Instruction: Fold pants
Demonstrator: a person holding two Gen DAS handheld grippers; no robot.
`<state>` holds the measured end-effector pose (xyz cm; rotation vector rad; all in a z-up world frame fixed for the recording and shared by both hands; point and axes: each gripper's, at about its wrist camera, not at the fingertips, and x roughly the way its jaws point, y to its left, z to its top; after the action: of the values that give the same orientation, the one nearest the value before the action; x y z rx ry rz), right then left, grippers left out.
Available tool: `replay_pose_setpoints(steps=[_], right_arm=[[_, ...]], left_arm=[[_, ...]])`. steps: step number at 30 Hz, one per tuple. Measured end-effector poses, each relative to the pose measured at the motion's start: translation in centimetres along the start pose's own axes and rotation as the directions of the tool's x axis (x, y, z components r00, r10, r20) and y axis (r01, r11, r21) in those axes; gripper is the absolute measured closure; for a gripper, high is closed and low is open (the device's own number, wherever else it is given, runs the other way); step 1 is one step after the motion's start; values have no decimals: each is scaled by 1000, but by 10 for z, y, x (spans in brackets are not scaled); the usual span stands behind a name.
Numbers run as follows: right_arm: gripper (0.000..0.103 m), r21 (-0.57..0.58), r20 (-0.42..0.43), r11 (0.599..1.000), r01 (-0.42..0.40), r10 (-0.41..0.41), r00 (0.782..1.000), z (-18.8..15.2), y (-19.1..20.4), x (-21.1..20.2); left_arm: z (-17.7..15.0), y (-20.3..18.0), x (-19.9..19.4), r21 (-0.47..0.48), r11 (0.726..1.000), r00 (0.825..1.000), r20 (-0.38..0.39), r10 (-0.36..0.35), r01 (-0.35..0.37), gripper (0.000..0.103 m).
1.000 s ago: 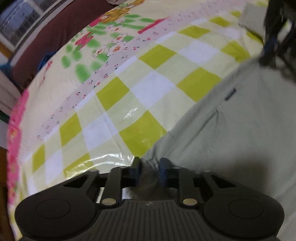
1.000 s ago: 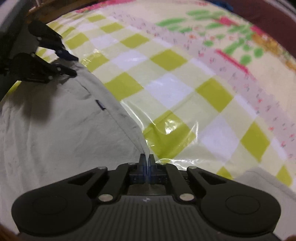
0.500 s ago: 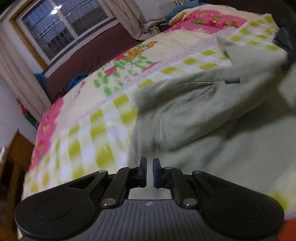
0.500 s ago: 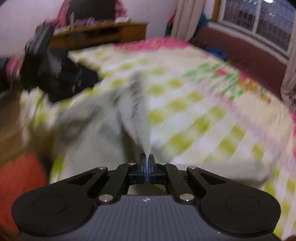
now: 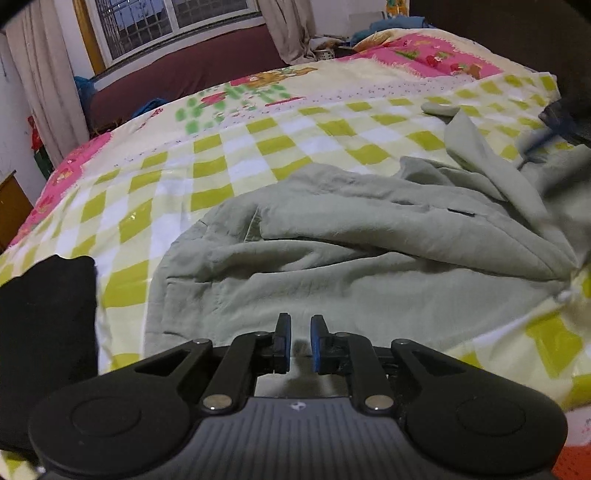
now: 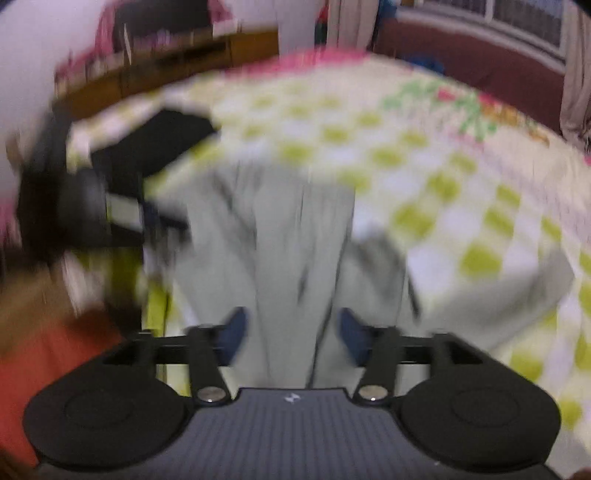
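In the left wrist view, the left gripper (image 5: 297, 341) is seen at the bottom centre of the frame, its jaws parted by a narrow gap after just having been opening. Nothing is gripped between them; the pale green pants (image 5: 369, 251) lie just beyond the tips, released. The pants are spread in rumpled folds across the middle and right of the frame on the bed (image 5: 236, 155), which is covered by a yellow-green and white checked sheet with a pink flowered border. A small dark label (image 5: 460, 211) is visible on the cloth at centre right. A black garment (image 5: 44, 325) is seen at the lower left, beside the pants. A window (image 5: 166, 22) and pale curtains (image 5: 48, 81) are seen along the top left, with a dark red surface (image 5: 192, 77) beneath the window. At the right edge, part of the other gripper is seen blurred above the cloth.

In the right wrist view, which is heavily blurred, the right gripper (image 6: 291, 332) is seen at the bottom centre with its jaws spread wide, having just been opening. A fold of the pants (image 6: 291, 240) runs up between the jaws, but no pad is seen pressed on it. The checked bed (image 6: 461, 184) fills the right half. A dark blurred shape at centre left cannot be made out with certainty. Wooden furniture (image 6: 166, 66) is seen at the upper left.
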<state>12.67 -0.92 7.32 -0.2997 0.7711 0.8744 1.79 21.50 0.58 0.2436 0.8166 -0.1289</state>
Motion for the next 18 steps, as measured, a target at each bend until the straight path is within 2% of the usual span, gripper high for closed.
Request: replay_pose_setpoints(steps=[2, 6, 8, 10, 11, 12, 13, 15, 18], right_arm=[[36, 45, 20, 998, 34, -34, 999, 18, -14, 32], [37, 219, -42, 974, 63, -55, 998, 43, -56, 128], [37, 283, -66, 959, 30, -11, 998, 43, -70, 162], [36, 362, -40, 932, -31, 48, 998, 44, -76, 178], [49, 390, -16, 918, -71, 83, 996, 44, -78, 181], [82, 417, 2, 901, -117, 128, 992, 43, -78, 182], [96, 435, -7, 890, -133, 151, 988, 43, -76, 182], [96, 432, -26, 891, -139, 166, 986, 49, -72, 181], [96, 406, 9, 908, -100, 106, 994, 70, -76, 168]], left_arm=[[-6, 0, 12, 0, 1000, 999, -27, 17, -17, 73], [-13, 6, 13, -48, 999, 1000, -25, 8, -9, 72], [-15, 7, 10, -54, 998, 1000, -17, 13, -14, 72], [-17, 9, 10, -68, 998, 1000, -19, -1, 0, 71], [-17, 10, 11, -72, 997, 1000, -19, -7, 5, 71], [-18, 11, 12, -75, 997, 1000, -17, -12, 11, 71], [-17, 12, 12, -81, 997, 1000, -14, -18, 17, 71], [-16, 15, 14, -92, 995, 1000, -3, -29, 29, 71], [-12, 18, 18, -105, 994, 1000, 19, -22, 24, 71]])
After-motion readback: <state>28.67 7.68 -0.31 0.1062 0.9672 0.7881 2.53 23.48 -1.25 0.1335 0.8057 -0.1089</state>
